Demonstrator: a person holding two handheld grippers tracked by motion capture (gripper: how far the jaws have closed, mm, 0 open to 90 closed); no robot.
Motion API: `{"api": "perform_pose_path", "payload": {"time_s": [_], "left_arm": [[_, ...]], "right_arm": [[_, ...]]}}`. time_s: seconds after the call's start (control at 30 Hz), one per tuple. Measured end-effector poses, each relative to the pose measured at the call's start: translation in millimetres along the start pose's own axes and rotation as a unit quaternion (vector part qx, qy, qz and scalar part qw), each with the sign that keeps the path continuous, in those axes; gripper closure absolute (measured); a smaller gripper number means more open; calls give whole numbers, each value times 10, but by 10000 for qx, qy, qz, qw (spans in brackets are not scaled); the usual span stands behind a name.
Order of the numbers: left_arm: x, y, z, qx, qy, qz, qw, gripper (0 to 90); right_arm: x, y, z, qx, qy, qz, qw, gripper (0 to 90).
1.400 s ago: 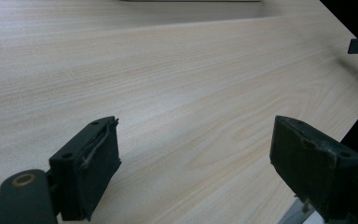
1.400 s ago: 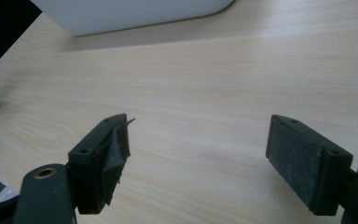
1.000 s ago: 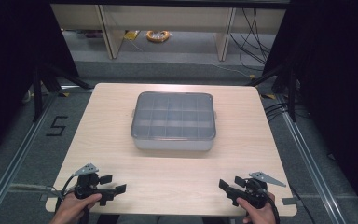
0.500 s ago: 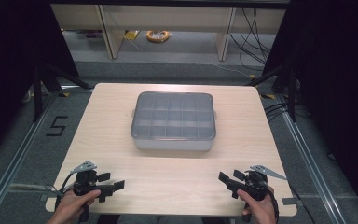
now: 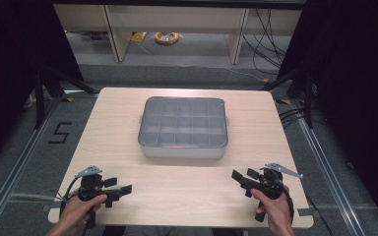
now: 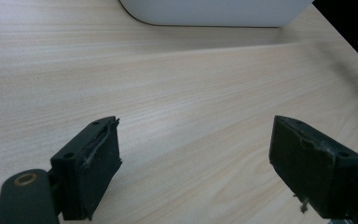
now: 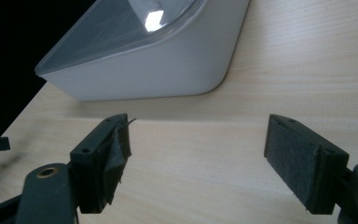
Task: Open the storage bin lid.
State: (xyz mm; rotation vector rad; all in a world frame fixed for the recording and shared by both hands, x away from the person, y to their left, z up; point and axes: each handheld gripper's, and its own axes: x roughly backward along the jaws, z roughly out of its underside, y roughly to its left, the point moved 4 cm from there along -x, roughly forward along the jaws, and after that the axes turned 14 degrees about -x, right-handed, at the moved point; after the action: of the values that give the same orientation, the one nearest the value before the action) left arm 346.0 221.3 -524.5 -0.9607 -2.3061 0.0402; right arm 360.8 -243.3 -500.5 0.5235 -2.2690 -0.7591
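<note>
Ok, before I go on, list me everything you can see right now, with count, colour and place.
compartment box: one, grey-white with a clear lid over a grid of dividers, lid on, middle of the table.
table: one, light wood, under everything.
floor marking "5": one, black, on the grey floor left of the table.
coil: one, yellow-orange, on the floor beyond the table; too small to identify.
cables: several, black, floor at far right.
left tool: one, black, near left edge of the table, open, holding nothing, in the person's left hand.
right tool: one, black, near right edge, open, holding nothing, in the right hand.
</note>
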Motion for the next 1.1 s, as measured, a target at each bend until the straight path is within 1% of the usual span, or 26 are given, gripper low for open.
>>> {"api": "perform_pose_path", "payload": {"time_s": [0.03, 0.07, 0.1, 0.13, 0.17, 0.2, 0.23, 0.3, 0.33, 0.37, 0.4, 0.43, 0.47, 0.53, 0.57, 0.63, 0.67, 0.7, 0.73, 0.83, 0.87, 0.9, 0.93, 1.03, 1.07, 1.1], "left_arm": [[0, 0, 0, 0, 0, 0, 10000, 156], [-3, 9, -13, -4, -19, -20, 10000, 156], [-5, 16, -23, -12, -23, -19, 10000, 156], [-10, 20, -33, -15, -34, -46, 10000, 159], [-17, 24, -41, -34, -34, -45, 10000, 159], [-34, 28, -48, -59, -20, -55, 10000, 164], [-43, 28, -50, -56, -22, -43, 10000, 165], [-47, 29, -53, -46, -18, -35, 10000, 166], [-48, 48, -71, -70, -38, -51, 10000, 169], [-48, 48, -71, -70, -38, -51, 10000, 169], [-42, 61, -80, -76, -18, -77, 9999, 169], [-49, 68, -89, -73, -66, -107, 9999, 169], [-52, 77, -97, -96, -40, -61, 9999, 169], [-57, 85, -120, -69, -60, -28, 10000, 171], [-58, 92, -137, -63, -80, 0, 9999, 171], [-67, 103, -181, -51, -130, -46, 9999, 171], [-75, 111, -205, -64, -129, -89, 9999, 172], [-96, 116, -227, -50, -193, -92, 9998, 172], [-121, 125, -273, -60, -194, -16, 9998, 191], [-144, 126, -326, -101, -262, -30, 9996, 212], [-151, 140, -387, -95, -280, -8, 9996, 212], [-151, 140, -387, -95, -280, -8, 9996, 212], [-155, 163, -450, -111, -338, -23, 9994, 212], [-165, 188, -507, -113, -387, -52, 9992, 212], [-182, 212, -556, -54, -450, -78, 9989, 212], [-182, 212, -556, -54, -450, -78, 9989, 212]], "right_arm": [[0, 0, 0, 0, 0, 0, 10000, 235], [-32, -15, -22, 78, -60, -16, 10000, 236], [-21, 42, -19, -280, 72, -24, 9996, 237], [-70, 9, -73, 5, -24, -34, 10000, 238], [-70, 9, -73, 5, -24, -34, 10000, 238], [-121, -11, -104, 149, -55, 0, 9999, 240], [-129, 7, -115, 37, 8, -44, 10000, 240], [-148, 9, -123, -11, -11, -4, 10000, 240], [-168, 29, -160, -162, 44, -138, 9998, 243], [-168, 29, -160, -162, 44, -138, 9998, 243], [-198, 54, -203, -34, -36, -96, 9999, 243], [-198, 54, -203, -34, -36, -96, 9999, 243], [-203, 71, -227, -56, -30, -74, 10000, 244], [-228, 53, -288, 66, -105, -101, 9999, 245], [-226, 59, -314, 45, -106, -41, 9999, 246], [-226, 69, -368, 45, -166, -102, 9998, 268], [-230, 87, -409, -121, -170, -146, 9997, 276], [-230, 87, -409, -121, -170, -146, 9997, 276], [-225, 82, -474, -116, -227, -120, 9996, 282], [-234, 93, -532, -158, -258, -121, 9995, 297], [-243, 108, -565, -310, -225, -167, 9991, 305], [-243, 108, -565, -310, -225, -167, 9991, 305], [-286, 59, -628, -21, -312, -108, 9995, 313], [-330, 68, -668, -32, -339, -96, 9994, 315], [-365, 105, -688, -203, -258, -76, 9994, 319], [-365, 105, -688, -203, -258, -76, 9994, 319]]}}
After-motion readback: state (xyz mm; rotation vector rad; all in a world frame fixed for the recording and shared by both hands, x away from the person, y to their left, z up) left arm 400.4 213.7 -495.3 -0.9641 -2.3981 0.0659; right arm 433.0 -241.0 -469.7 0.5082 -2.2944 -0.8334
